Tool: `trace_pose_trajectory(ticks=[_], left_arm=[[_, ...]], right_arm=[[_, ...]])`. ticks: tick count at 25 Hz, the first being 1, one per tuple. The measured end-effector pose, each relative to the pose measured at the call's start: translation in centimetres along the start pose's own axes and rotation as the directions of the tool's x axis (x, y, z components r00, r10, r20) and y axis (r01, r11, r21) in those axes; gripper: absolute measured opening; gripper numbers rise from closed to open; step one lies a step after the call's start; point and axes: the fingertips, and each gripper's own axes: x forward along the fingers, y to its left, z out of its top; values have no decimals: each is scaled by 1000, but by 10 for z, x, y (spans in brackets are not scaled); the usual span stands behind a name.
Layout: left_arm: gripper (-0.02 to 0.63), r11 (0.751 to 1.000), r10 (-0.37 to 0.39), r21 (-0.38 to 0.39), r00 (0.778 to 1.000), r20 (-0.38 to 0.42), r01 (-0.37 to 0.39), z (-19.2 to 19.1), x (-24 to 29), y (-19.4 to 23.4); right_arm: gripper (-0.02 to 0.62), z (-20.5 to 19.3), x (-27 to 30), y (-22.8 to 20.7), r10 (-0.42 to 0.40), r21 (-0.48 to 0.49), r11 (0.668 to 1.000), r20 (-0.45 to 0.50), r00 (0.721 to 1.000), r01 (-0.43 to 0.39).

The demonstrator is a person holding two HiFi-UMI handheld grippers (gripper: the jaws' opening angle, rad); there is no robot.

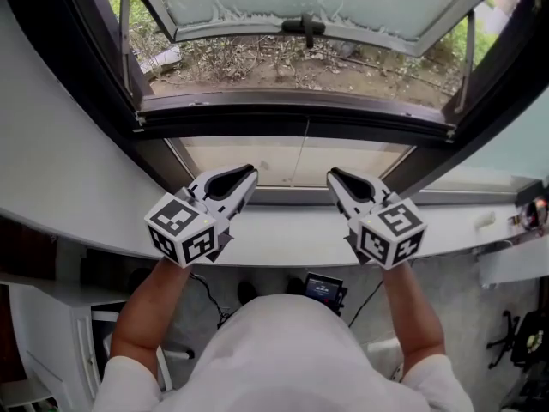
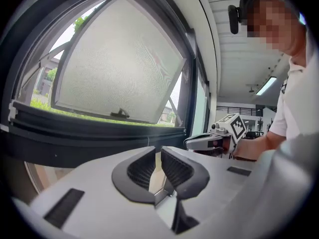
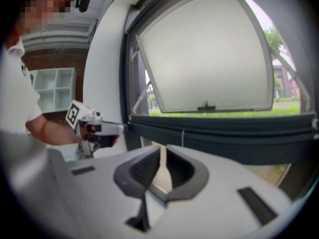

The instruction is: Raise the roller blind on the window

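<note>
My left tongs (image 1: 247, 177) and right tongs (image 1: 336, 178) are both pinched together on nothing. They sit side by side over the white window ledge (image 1: 86, 204), just below the long black bar with white end caps (image 1: 300, 118), which I take for the roller blind's bottom rail. Lifting one end only could cock and jam it, and the thin pale pull cord (image 1: 304, 148) could slip from smooth jaws. Only the head view shows my tongs flanking that cord, and only the gripper views show each pair of jaws bare.
</note>
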Motion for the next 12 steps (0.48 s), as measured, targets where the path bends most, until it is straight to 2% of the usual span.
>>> trace_pose_trajectory(ticks=[2,5,12], left_arm=[[56,999,18,34,1000,-10,-18,5,5,8],[123,995,47,90,998,-34,-43,10,14,19],[135,972,85,227,992,-92,-63,11,35,31]], right_arm=[[26,6,4,-7,-14,-34,999,-2,1000,14],[28,12,10,-15,-36,-105,994,-16,999,34],[71,13,30,-31,-68,-238,970,-76,995,48]])
